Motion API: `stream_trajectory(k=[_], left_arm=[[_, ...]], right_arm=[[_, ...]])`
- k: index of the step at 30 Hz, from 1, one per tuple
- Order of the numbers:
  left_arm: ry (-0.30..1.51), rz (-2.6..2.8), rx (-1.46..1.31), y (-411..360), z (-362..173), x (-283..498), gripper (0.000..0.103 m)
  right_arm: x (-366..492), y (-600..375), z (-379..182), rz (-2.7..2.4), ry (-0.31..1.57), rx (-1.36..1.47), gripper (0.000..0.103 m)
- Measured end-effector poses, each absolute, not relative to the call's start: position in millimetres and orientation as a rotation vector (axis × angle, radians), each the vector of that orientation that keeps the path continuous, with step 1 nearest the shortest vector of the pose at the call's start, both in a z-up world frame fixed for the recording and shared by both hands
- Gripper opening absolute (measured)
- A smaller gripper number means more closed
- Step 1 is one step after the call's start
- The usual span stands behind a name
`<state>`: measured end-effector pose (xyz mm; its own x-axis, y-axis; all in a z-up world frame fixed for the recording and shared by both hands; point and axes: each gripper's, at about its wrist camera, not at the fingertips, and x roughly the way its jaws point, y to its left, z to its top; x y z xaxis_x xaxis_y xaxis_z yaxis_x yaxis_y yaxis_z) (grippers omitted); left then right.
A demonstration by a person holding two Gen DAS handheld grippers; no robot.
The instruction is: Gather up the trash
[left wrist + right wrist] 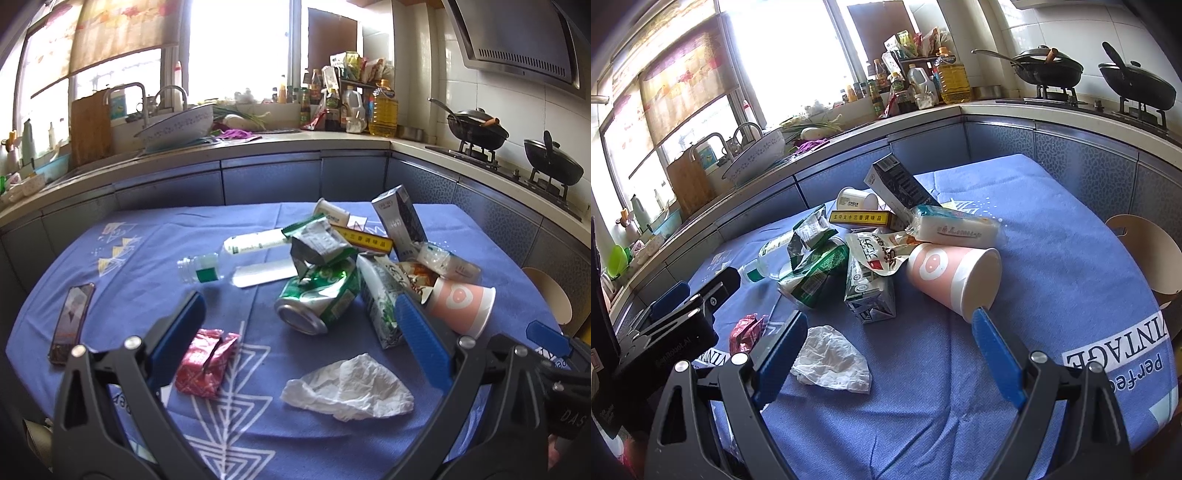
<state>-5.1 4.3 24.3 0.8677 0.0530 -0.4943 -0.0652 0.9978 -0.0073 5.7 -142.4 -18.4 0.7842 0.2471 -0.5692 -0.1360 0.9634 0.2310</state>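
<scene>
Evidently nothing has been picked up yet: both claws hang wide open and empty over the near edge of the tabletop (147, 258), which fits a start where the person is choosing a first piece. The left claw (299, 317) frames the crushed can (317, 299) lying on its side, with the red wrapper (205, 363) just inside its left finger and the tissue (351, 387) near, between the fingers. The right claw (890, 336) looks at the same tissue (833, 360) near its left finger, while its right fingertip sits just in front of the rim of the tipped pink cup (951, 275). Most trash is heaped in the middle: carton (870, 291), clear bottle (236, 264), yellow box (858, 218), tall dark box (901, 186) leaning on the heap. The loose pieces near the claws look easiest to take first, since pulling from the heap could topple the leaning box. A phone (70, 323) lies apart at the left, probably not trash. No bin shows in either view.
</scene>
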Motion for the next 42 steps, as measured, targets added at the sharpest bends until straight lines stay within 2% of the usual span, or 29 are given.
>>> stream_trajectory(k=[10, 42], left_arm=[[0.551, 0.032, -0.112, 16, 25, -6, 0.099], [0.555, 0.07, -0.047, 16, 21, -18, 0.099]], right_arm=[[5, -145, -20, 0.208, 0.64, 0.193, 0.089], [6, -148, -22, 0.212, 0.668, 0.221, 0.089]])
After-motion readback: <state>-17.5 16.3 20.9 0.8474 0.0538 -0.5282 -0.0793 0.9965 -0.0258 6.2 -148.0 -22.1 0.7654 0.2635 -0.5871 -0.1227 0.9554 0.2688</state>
